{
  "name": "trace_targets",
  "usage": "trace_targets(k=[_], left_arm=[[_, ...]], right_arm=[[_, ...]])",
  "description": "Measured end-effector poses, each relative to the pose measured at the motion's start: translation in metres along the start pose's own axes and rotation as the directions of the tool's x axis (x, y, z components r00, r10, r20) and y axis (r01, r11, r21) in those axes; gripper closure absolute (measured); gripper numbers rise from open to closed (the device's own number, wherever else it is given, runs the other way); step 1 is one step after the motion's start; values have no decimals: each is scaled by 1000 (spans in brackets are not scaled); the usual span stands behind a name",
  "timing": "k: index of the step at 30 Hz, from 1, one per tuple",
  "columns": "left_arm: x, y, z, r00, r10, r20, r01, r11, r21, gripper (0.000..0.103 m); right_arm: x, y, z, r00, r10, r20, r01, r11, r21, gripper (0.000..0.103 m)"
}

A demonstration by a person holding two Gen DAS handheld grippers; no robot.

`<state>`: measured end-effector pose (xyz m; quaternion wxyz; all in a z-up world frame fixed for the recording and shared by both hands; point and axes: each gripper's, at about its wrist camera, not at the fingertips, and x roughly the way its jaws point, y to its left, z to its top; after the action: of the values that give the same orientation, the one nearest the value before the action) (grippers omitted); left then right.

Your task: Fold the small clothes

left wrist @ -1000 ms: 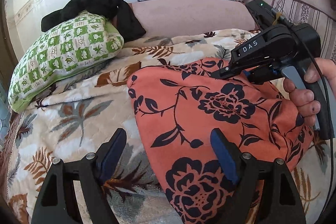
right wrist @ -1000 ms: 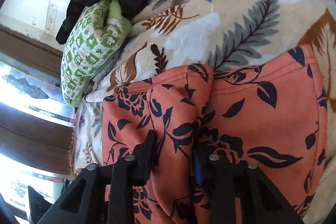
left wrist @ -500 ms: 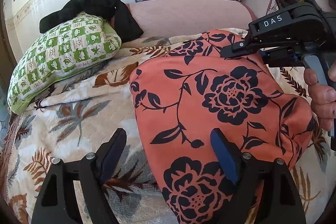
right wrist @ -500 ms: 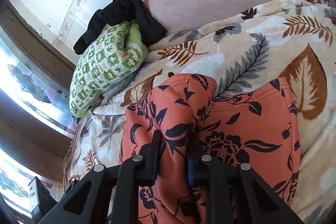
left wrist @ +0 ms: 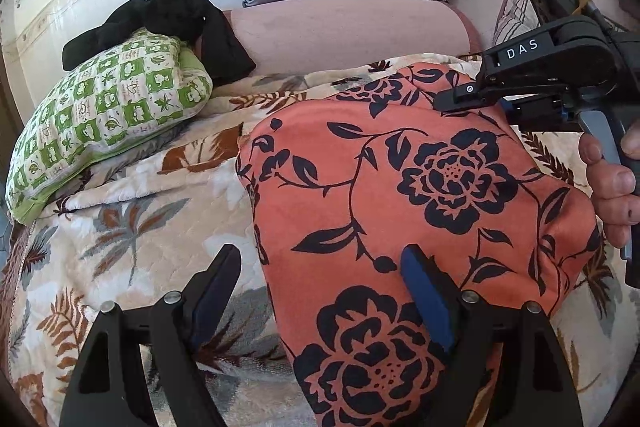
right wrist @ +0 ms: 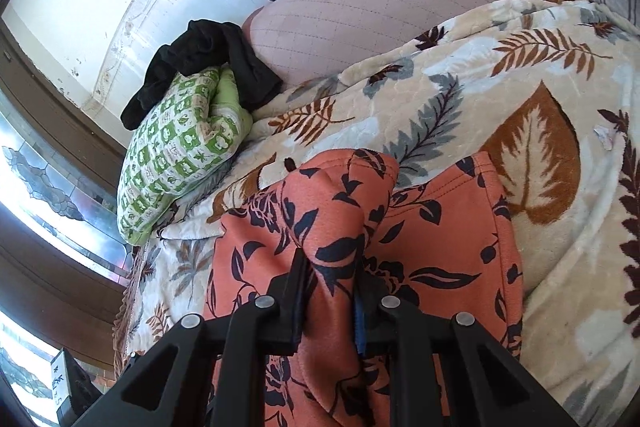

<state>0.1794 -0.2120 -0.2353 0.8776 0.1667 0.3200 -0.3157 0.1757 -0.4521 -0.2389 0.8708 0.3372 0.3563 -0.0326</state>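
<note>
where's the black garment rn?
The black garment lies draped over the top of the green checked pillow, upper left in both wrist views, against the pink bolster at the head of the bed.

2 wrist fisheyes, close above the floral garment (left wrist: 420, 187), both angled down toward the green pillow (right wrist: 180, 155).

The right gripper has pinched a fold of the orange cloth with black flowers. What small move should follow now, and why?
Probably carry the pinched fold toward the left gripper and lay it over. The right gripper has its jaws closed on a raised ridge of the orange floral cloth, while the rest lies flat on the cream leaf-patterned blanket. The left jaws stand open over the cloth's near edge and hold nothing.
</note>
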Motion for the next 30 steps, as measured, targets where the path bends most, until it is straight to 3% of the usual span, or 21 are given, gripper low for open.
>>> trace_targets(k=[8, 12, 15, 17, 20, 22, 23, 24, 26, 30], left_arm=[[1, -10, 2, 1000, -17, -6, 17, 1000, 18, 20], [1, -9, 1, 1000, -11, -17, 11, 1000, 24, 20], [4, -5, -1, 999, -21, -35, 21, 1000, -1, 18], [9, -3, -2, 998, -26, -54, 26, 1000, -14, 17], [11, 1, -3, 996, -54, -67, 50, 997, -54, 17], [12, 4, -4, 994, -76, -76, 70, 994, -82, 17], [13, 6, -3, 993, -88, -81, 80, 992, -96, 17], [13, 8, -3, 992, -97, -84, 87, 990, -109, 17], [11, 10, -2, 993, -95, -76, 85, 989, -122, 17], [1, 20, 2, 999, -24, -37, 19, 991, -134, 17]], right_arm=[[-3, -28, 2, 998, -57, 31, 55, 997, 52, 84], [-9, -50, 6, 992, -107, 71, 100, 991, 92, 98], [-8, -66, 7, 996, -84, 31, 79, 990, 119, 98], [-16, -74, 6, 999, 0, 35, -6, 986, 164, 94], [-25, -76, 2, 999, 7, 39, -14, 984, 177, 93], [-26, -79, -3, 999, 34, 13, -35, 981, 189, 86], [-26, -80, -7, 999, 45, 1, -45, 979, 198, 73], [-27, -81, -11, 999, 53, -3, -52, 977, 207, 45], [-33, -79, -20, 998, 66, 19, -69, 974, 217, 16], [-41, -71, -37, 988, 153, -10, -147, 964, 223, 16]])
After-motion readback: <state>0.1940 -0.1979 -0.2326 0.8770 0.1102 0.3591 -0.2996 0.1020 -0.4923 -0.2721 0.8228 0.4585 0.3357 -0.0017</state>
